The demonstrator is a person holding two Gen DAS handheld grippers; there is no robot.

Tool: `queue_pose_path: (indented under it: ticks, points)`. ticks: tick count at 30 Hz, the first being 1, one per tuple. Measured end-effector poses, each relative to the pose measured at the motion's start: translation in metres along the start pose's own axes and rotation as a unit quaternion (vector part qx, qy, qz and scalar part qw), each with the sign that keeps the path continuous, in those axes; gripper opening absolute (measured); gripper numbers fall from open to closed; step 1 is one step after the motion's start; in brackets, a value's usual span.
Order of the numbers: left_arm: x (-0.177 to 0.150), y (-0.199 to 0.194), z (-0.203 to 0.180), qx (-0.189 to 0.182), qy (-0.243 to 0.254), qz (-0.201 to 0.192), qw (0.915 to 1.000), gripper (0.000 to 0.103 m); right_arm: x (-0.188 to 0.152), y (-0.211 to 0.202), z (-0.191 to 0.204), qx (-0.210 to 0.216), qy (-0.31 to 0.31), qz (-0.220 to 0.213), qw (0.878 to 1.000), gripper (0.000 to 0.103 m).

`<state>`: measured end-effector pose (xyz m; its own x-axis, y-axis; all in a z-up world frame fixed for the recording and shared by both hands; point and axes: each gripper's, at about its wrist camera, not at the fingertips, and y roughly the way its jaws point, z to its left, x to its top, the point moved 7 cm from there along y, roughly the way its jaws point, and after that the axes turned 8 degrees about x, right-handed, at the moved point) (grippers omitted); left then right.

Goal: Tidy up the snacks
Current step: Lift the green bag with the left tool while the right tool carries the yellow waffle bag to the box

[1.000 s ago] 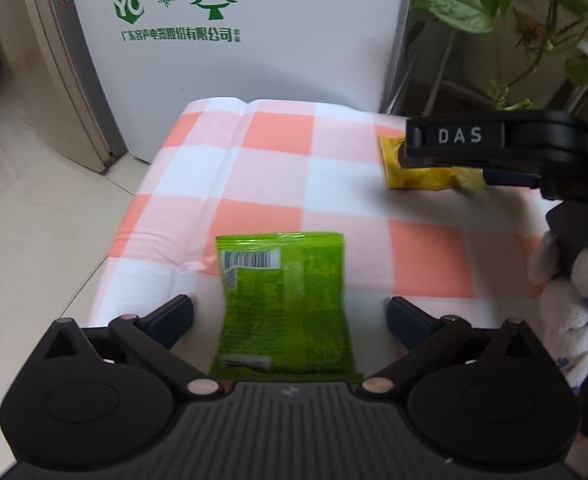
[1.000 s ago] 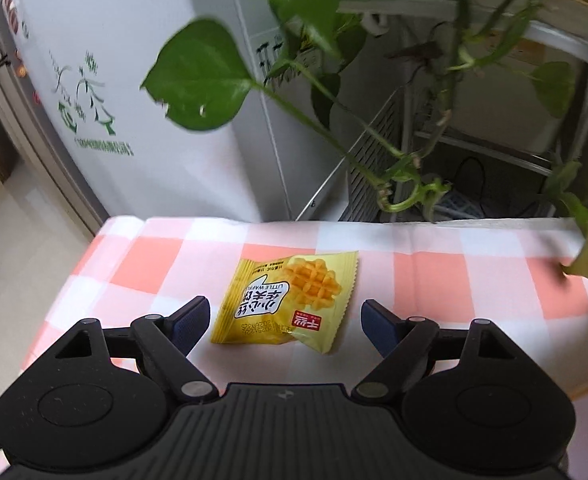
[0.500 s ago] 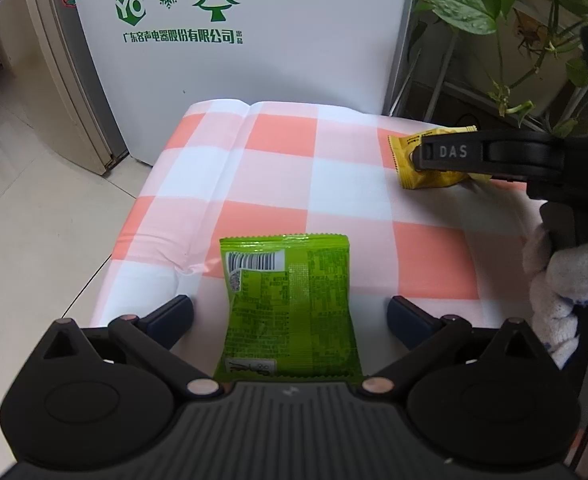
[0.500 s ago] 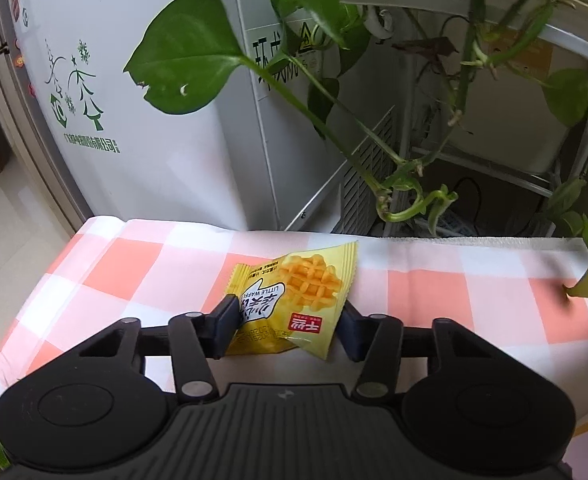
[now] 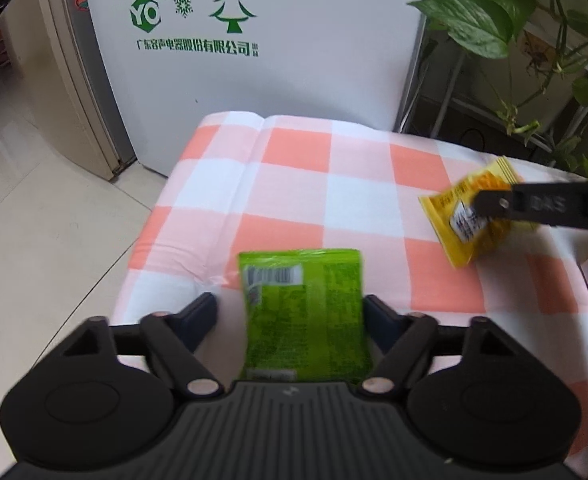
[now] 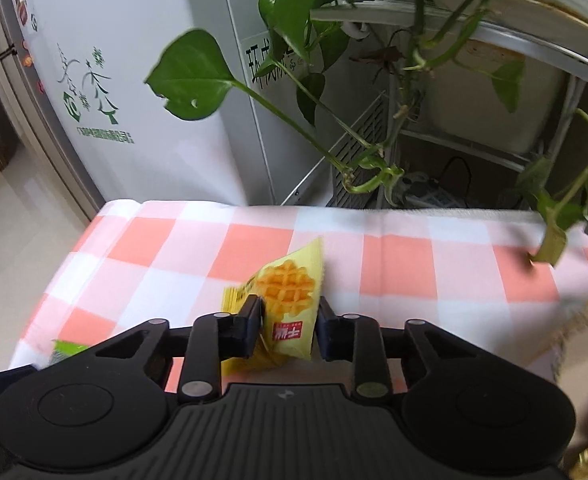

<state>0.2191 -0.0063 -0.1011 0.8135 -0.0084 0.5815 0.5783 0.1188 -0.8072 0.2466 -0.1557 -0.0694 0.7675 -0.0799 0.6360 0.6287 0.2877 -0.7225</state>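
Note:
A green snack packet (image 5: 305, 316) lies on the orange-and-white checked tablecloth (image 5: 294, 184), between the fingers of my left gripper (image 5: 290, 312). The left jaws have narrowed around the packet, right finger at its edge, left finger a little apart. My right gripper (image 6: 290, 316) is shut on a yellow waffle packet (image 6: 286, 300) and holds it tilted, lifted off the cloth. The same packet (image 5: 465, 216) shows in the left wrist view, pinched by the right gripper's fingers (image 5: 493, 202) at the right.
A white appliance (image 5: 254, 40) with green tree print stands behind the table. Pothos vines and leaves (image 6: 190, 76) hang over the back right, in front of a metal shelf (image 6: 453, 32). The table's left edge drops to a tiled floor (image 5: 34, 220).
My right gripper has closed on the yellow waffle packet and lifted and tilted it. My left gripper's jaws have narrowed around the green packet.

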Motion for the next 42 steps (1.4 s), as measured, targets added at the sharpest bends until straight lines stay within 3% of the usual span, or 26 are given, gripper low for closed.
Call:
queue_pose_path:
  ticks: [4, 10, 24, 42]
  points:
    - [0.002, -0.002, 0.004, -0.007, -0.008, 0.001, 0.9999, 0.056, -0.011, -0.018, 0.006, 0.01, 0.002, 0.016, 1.0, 0.031]
    - [-0.003, -0.012, 0.004, -0.037, -0.032, 0.018, 0.9986, 0.049, -0.032, -0.047, 0.013, 0.007, -0.013, 0.034, 0.999, 0.03]
    - [-0.024, -0.047, -0.008, -0.045, -0.032, 0.016, 0.9984, 0.048, -0.045, -0.107, 0.022, 0.02, -0.021, 0.004, 1.0, 0.03]
    - [-0.021, -0.086, -0.014, -0.051, -0.007, -0.03, 0.9982, 0.048, -0.036, -0.154, 0.022, 0.032, -0.07, -0.035, 0.996, 0.03]
